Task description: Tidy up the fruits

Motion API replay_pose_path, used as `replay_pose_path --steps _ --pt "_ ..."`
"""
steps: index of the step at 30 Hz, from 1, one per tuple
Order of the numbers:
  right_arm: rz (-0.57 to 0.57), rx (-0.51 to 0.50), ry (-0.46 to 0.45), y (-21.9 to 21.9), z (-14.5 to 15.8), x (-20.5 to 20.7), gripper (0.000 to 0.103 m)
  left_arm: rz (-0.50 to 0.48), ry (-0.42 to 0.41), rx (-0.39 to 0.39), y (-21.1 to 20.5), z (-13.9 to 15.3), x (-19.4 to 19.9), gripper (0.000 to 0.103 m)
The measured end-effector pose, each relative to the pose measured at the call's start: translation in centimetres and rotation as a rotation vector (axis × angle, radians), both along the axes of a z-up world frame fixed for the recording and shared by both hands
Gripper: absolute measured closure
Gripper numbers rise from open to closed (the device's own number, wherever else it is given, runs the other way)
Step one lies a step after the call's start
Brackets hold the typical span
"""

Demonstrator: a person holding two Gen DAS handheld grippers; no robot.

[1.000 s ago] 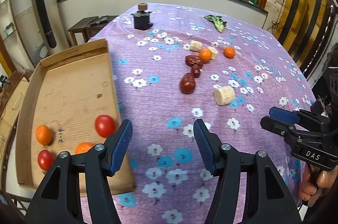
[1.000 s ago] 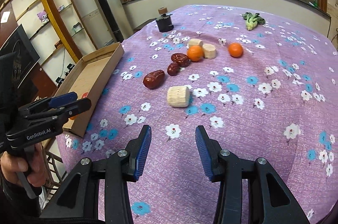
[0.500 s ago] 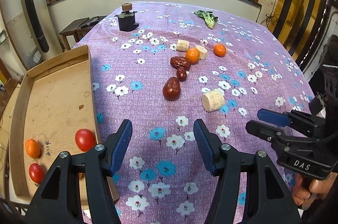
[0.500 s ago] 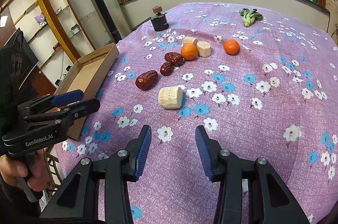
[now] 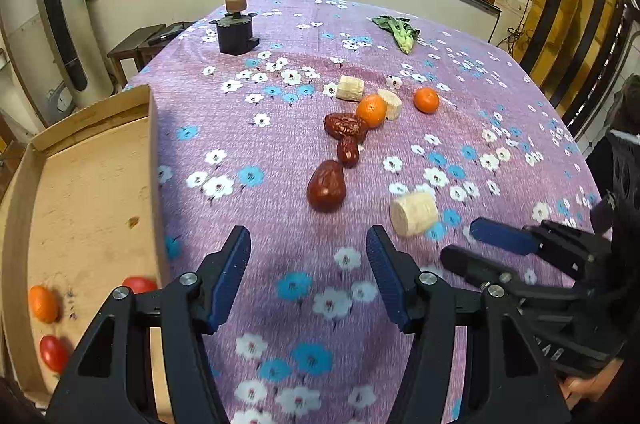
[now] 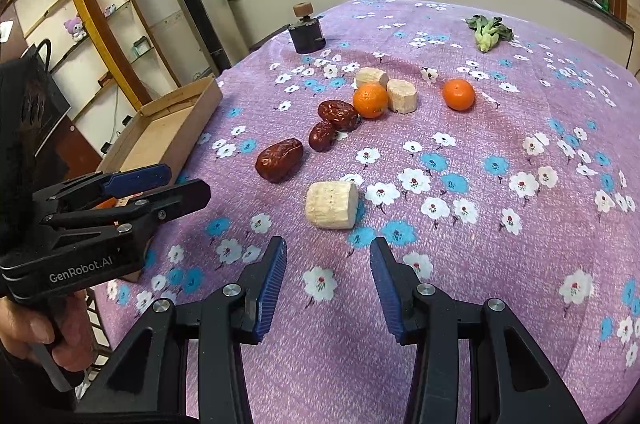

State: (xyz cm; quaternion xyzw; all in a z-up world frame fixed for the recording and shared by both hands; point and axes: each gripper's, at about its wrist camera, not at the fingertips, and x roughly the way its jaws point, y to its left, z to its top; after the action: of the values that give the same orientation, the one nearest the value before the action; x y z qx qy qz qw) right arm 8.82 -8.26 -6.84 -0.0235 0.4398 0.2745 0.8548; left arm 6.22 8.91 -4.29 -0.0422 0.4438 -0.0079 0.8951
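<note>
Both claws hover over the flowered purple tabletop (image 5: 280, 304) with nothing in them. The left claw (image 5: 308, 264) stands wide open; just ahead of its tips lies a large red date (image 5: 326, 186), with two smaller dates (image 5: 346, 126) farther on. To its left sits the cardboard tray (image 5: 154, 160), holding an orange (image 5: 42, 304) and red tomatoes (image 5: 54, 354). The right claw (image 6: 328, 270) is parted too, a narrower gap, empty, with a pale banana chunk (image 6: 331, 205) lying just in front of its tips. Beyond that, two oranges (image 6: 370, 100) and more banana pieces (image 6: 402, 96) lie well ahead of it.
</note>
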Motion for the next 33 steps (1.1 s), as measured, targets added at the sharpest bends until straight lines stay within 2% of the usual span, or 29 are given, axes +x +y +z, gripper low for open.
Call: replay_pose_path --steps 9,13,14,17,18,19,20,21,23,26,33 --pt "-0.007 -0.080 0.004 3.0 -2.5 3.1 0.058 0.003 0.066 0.004 -0.4 -2.3 4.6 0.044" --pt "-0.002 -0.040 0.019 2.6 -2.7 3.9 0.068 -0.018 0.131 0.006 -0.9 -4.2 6.5 0.044" --pt "-0.005 -0.037 0.021 2.5 -2.7 3.8 0.069 -0.031 0.147 -0.002 -1.1 -4.7 6.9 0.040" --pt "-0.021 -0.023 0.018 1.5 -2.3 3.4 0.069 -0.050 0.109 0.033 -1.9 -4.7 6.9 0.039" --pt "-0.027 -0.016 0.020 1.1 -2.2 3.3 0.069 -0.053 0.101 0.046 -2.1 -4.7 6.9 0.040" --pt "-0.032 -0.010 0.020 0.9 -2.0 3.1 0.069 -0.057 0.090 0.059 -2.2 -4.6 6.8 0.050" --pt "-0.035 -0.006 0.018 0.6 -1.8 2.9 0.069 -0.059 0.085 0.064 -2.3 -4.5 6.8 0.066" --pt "-0.040 -0.003 0.012 0.3 -1.6 2.5 0.069 -0.062 0.082 0.054 -2.2 -4.3 6.7 0.074" --pt "-0.045 0.000 0.005 -0.2 -1.2 2.1 0.069 -0.059 0.085 0.018 -1.7 -4.2 6.4 0.075" --pt "-0.050 0.001 -0.010 -0.7 -0.5 1.4 0.069 -0.039 0.066 0.043 -1.5 -3.9 5.5 0.075" --pt "-0.050 0.012 -0.036 -1.0 0.8 -0.1 0.069 0.019 0.007 0.039 -0.3 -2.3 2.0 0.074"
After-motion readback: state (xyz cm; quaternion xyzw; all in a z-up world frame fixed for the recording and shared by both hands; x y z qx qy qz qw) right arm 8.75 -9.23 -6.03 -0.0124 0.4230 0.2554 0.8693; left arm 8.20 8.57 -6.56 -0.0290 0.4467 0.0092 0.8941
